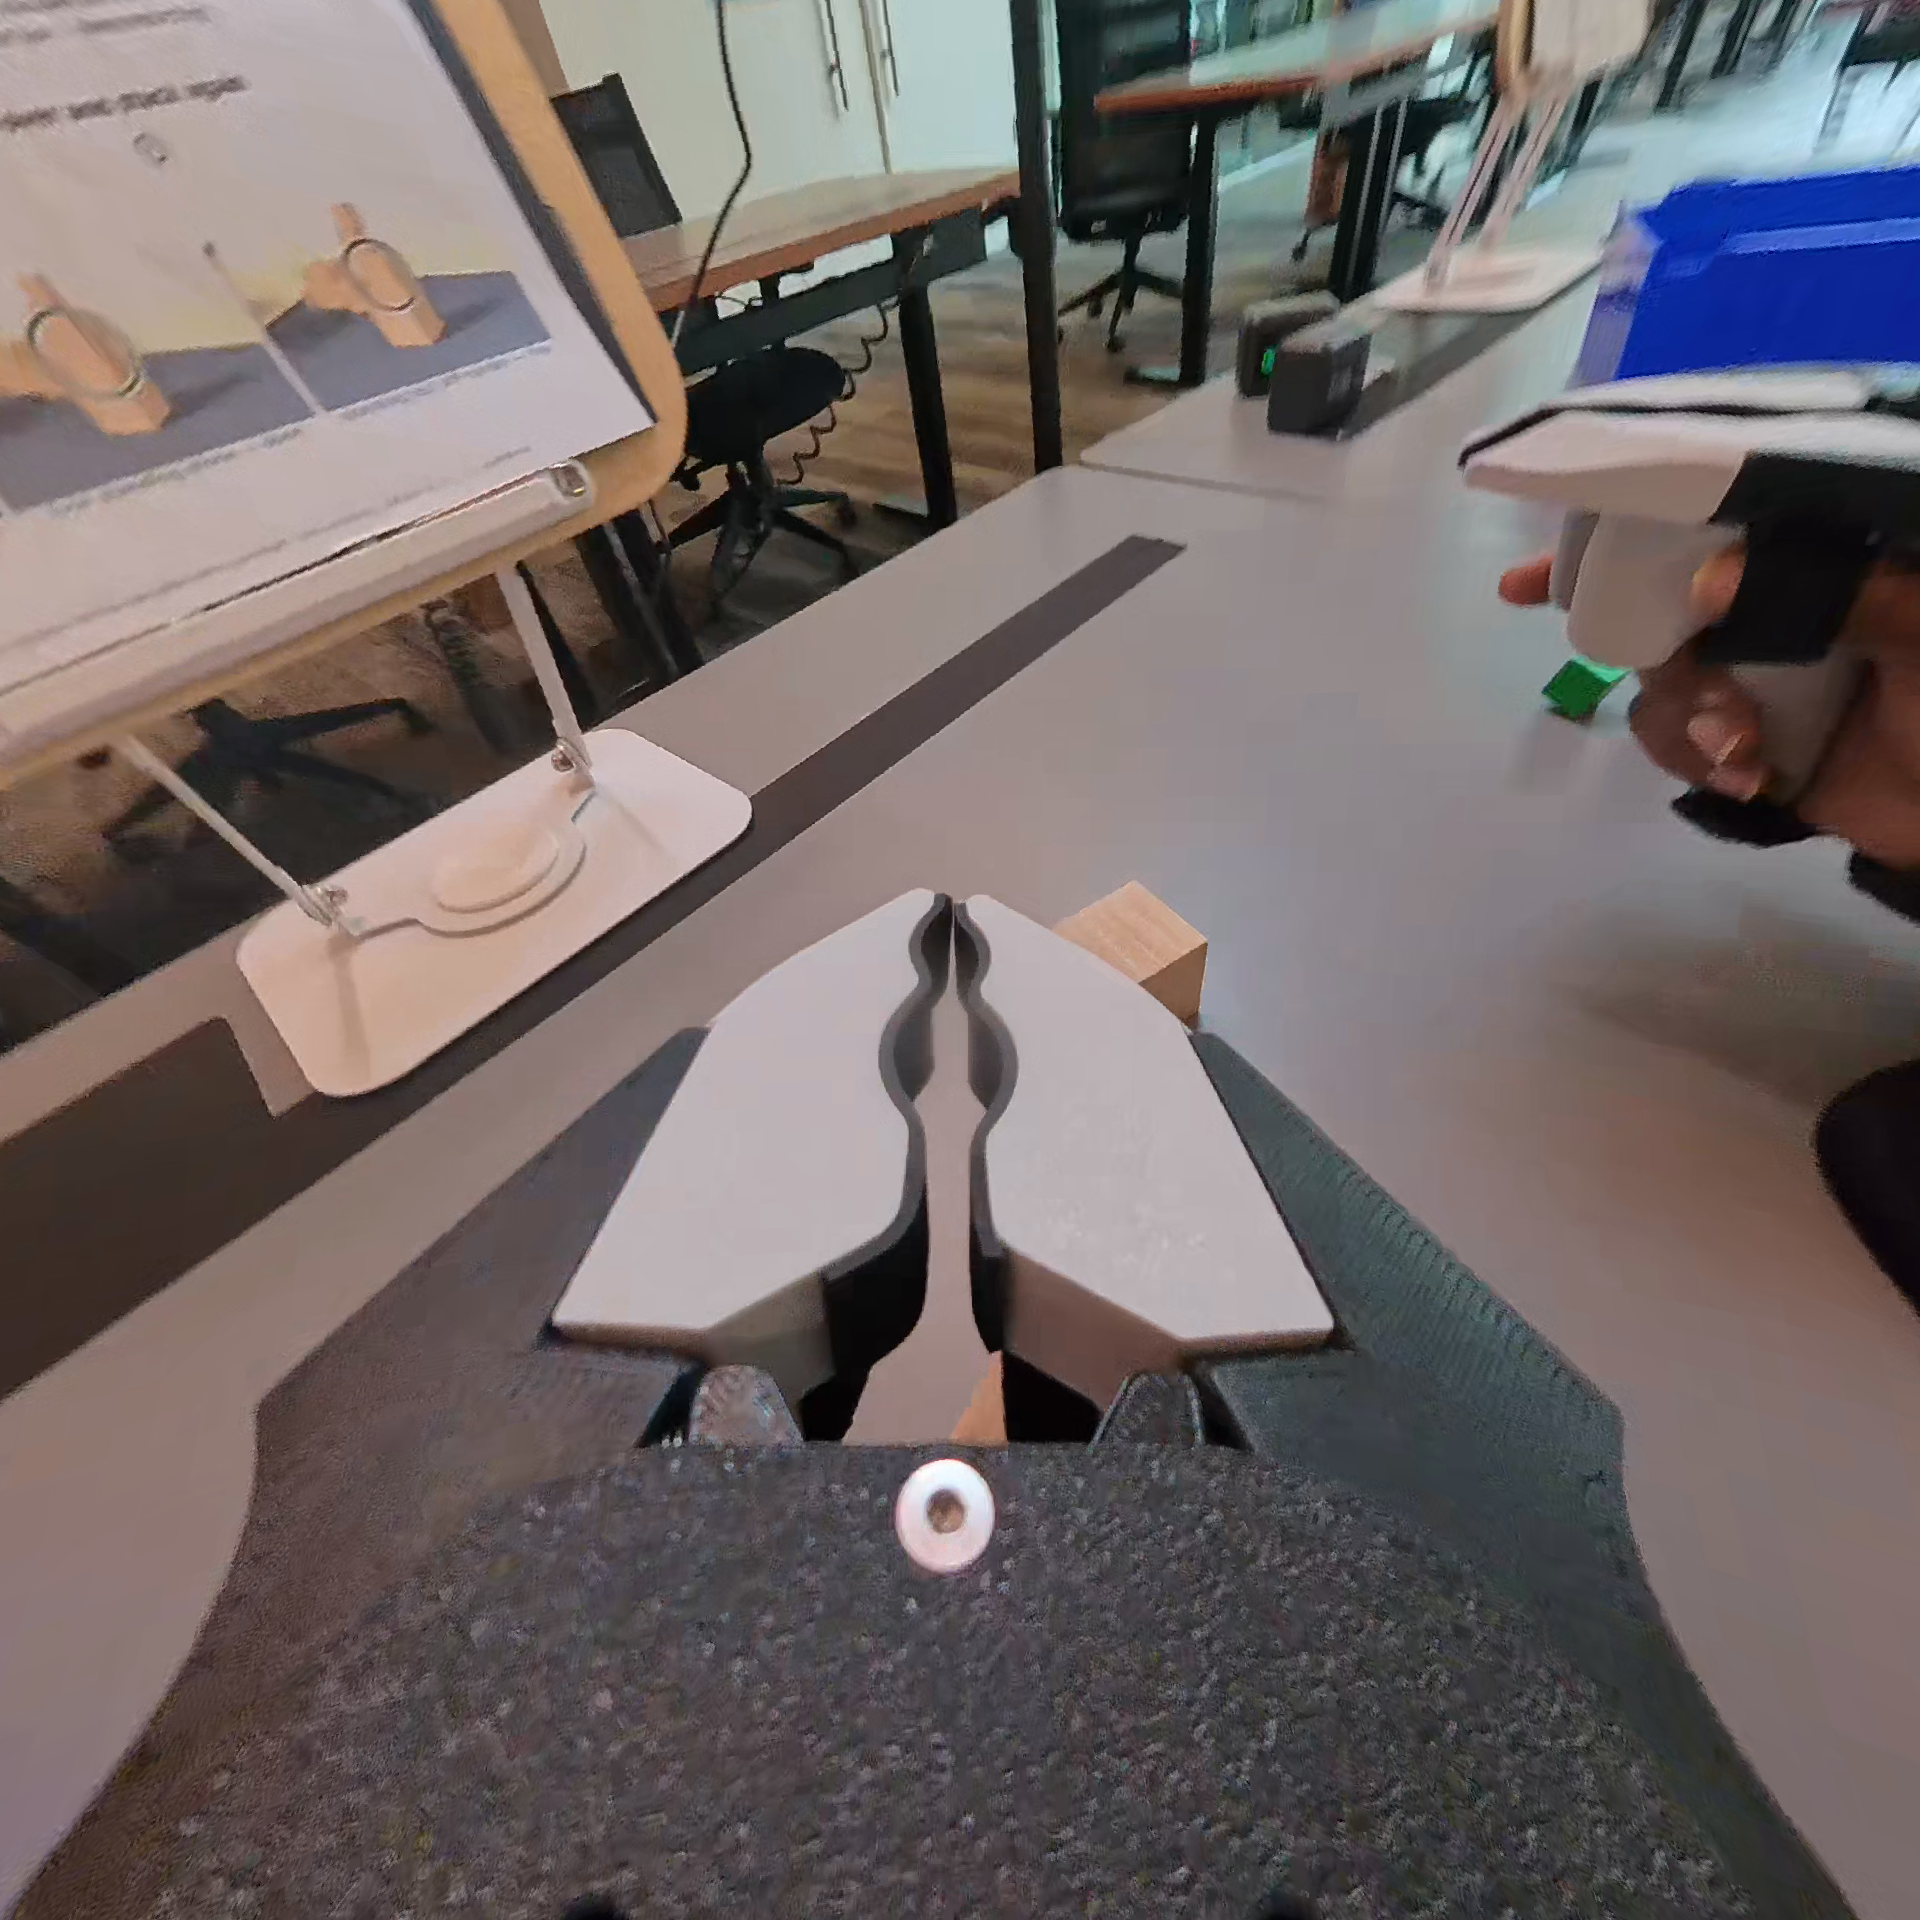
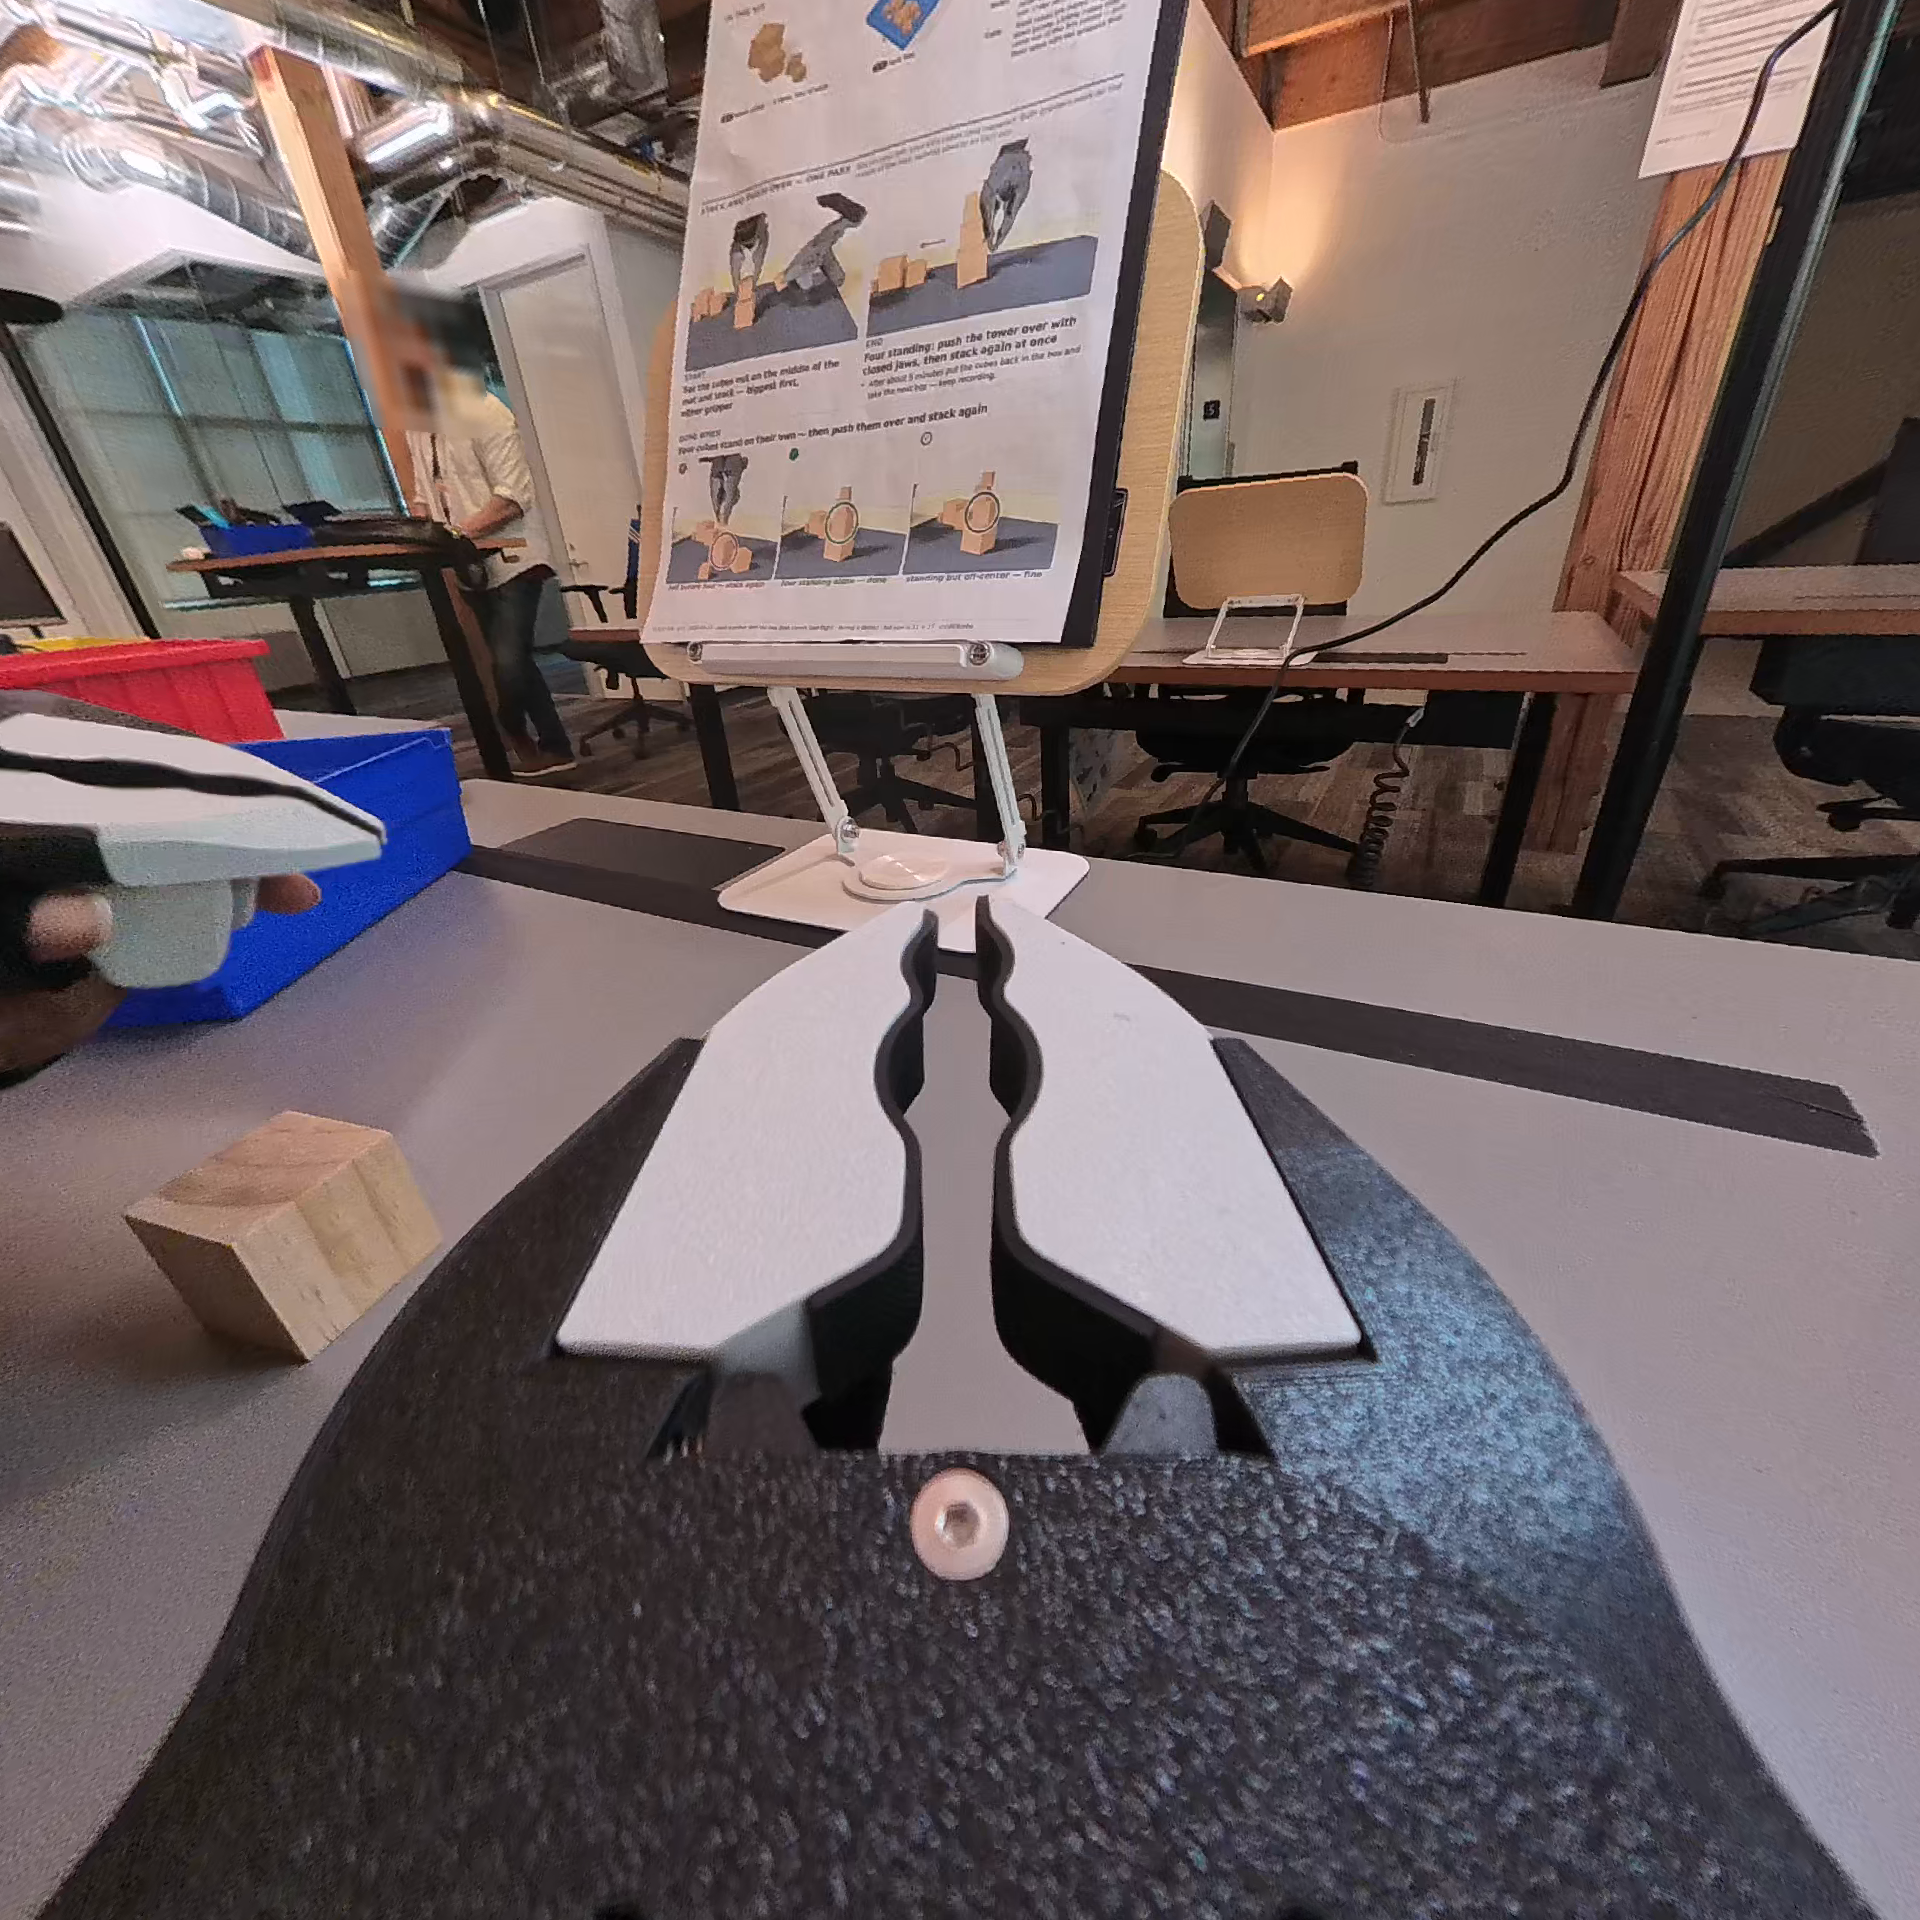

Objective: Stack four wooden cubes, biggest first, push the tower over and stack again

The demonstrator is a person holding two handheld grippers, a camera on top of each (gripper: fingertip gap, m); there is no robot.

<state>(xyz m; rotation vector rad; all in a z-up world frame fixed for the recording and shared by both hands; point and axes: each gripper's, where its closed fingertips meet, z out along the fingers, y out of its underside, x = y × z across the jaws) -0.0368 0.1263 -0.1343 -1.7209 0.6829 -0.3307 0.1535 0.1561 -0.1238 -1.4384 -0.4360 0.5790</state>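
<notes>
The grey table (image 2: 1558, 1299) carries everything. A document stand (image 2: 904, 883) sits at its far edge, blue bins (image 2: 343, 831) left of the stand. A wooden cube (image 2: 286, 1242) lies nearer than the stand. The left hand-held gripper (image 1: 951, 909), tips together on nothing, hovers just beside the cube (image 1: 1143, 951); any approach should probably stay square to its faces. The right hand-held gripper (image 2: 956, 920) is narrowly parted, empty, pointing at the stand's base.
</notes>
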